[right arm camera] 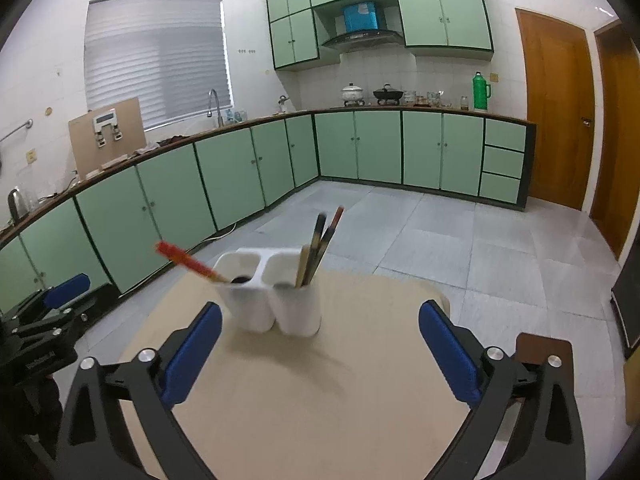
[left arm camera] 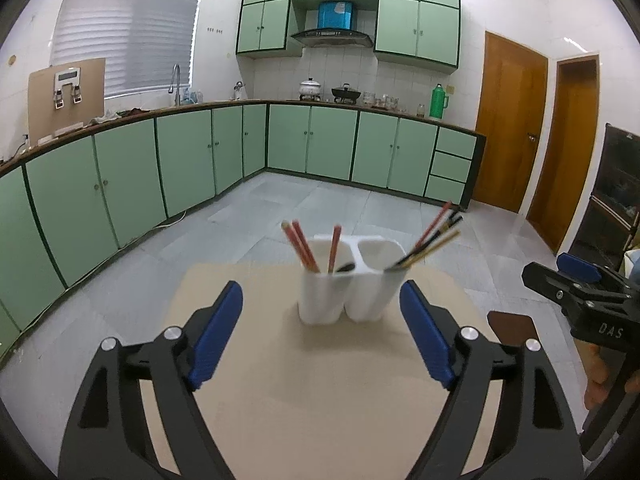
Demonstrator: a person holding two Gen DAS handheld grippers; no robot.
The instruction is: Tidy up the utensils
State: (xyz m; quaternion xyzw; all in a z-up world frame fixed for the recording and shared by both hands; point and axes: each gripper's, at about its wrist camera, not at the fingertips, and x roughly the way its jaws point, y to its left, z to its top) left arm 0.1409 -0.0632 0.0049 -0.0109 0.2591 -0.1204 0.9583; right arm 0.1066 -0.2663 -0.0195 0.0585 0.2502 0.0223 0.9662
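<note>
A white two-compartment utensil holder (left arm camera: 364, 300) (right arm camera: 248, 308) stands upright on a beige table (left arm camera: 300, 400) (right arm camera: 320, 400). Its left compartment holds red chopsticks (left arm camera: 300, 246) (right arm camera: 188, 262) and a small dark item I cannot make out. Its right compartment holds dark and yellow chopsticks (left arm camera: 432, 236) (right arm camera: 320, 244). My left gripper (left arm camera: 320, 288) is open just short of the holder, with nothing between its blue pads. My right gripper (right arm camera: 320, 309) is also open and empty, a little back from the holder. Each gripper shows at the edge of the other's view.
A dark brown board (left arm camera: 512, 326) (right arm camera: 544, 350) lies at the table's right edge. Green floor cabinets (left arm camera: 192, 160) line the far walls under a worktop with pots and a green flask (left arm camera: 438, 101). Wooden doors (left arm camera: 508, 128) stand at the right.
</note>
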